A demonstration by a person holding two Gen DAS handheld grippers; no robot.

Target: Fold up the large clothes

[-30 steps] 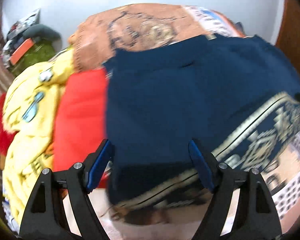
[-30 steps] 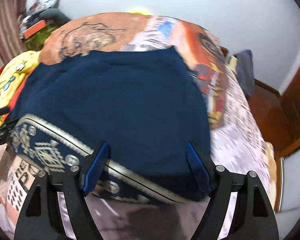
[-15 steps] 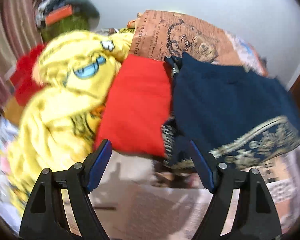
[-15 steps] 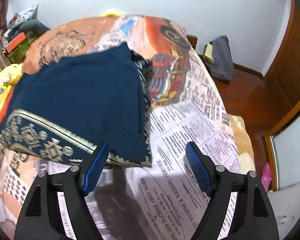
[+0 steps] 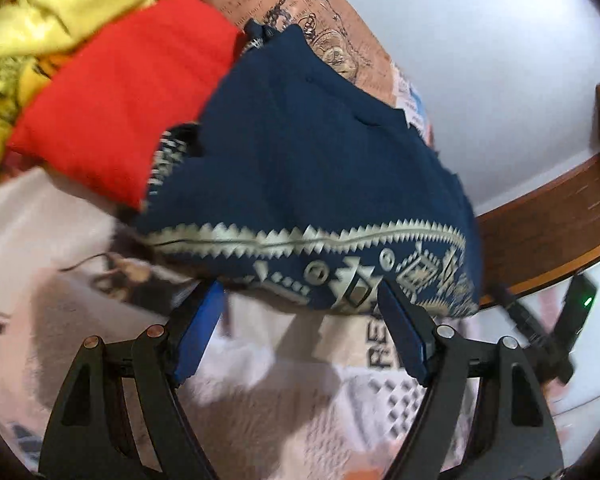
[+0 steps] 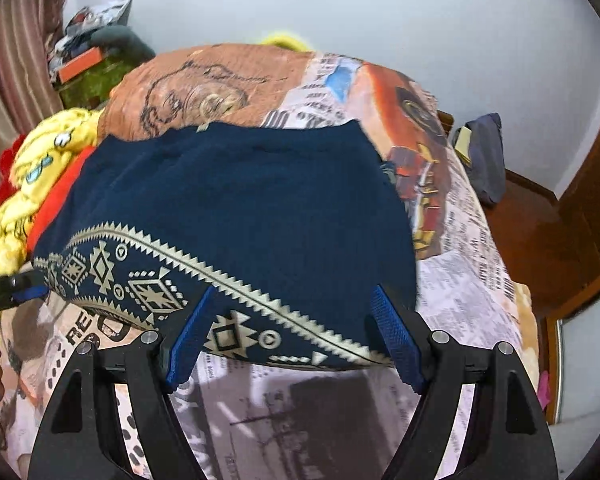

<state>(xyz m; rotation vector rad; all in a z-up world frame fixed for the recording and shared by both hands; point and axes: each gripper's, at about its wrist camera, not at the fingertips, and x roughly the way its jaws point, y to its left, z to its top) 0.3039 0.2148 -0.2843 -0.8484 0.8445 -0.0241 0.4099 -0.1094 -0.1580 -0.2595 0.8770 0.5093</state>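
A folded navy garment (image 5: 308,168) with a cream patterned border lies on the newspaper-print bed cover (image 5: 260,420); it also shows in the right wrist view (image 6: 240,208). My left gripper (image 5: 300,332) is open, its blue pads just in front of the garment's patterned edge. My right gripper (image 6: 296,336) is open, its pads at the near patterned hem, holding nothing. The left gripper's tip (image 6: 16,290) shows at the garment's left corner in the right wrist view.
A red folded cloth (image 5: 120,92) and yellow cartoon-print fabric (image 5: 40,20) lie left of the navy garment. The bed cover (image 6: 460,280) drops off at the right toward a wooden floor (image 6: 540,232) with a dark bag (image 6: 484,156). White wall behind.
Both grippers swung away from the navy garment and have come back to its near patterned hem. Both stayed open and empty. The garment has not moved.
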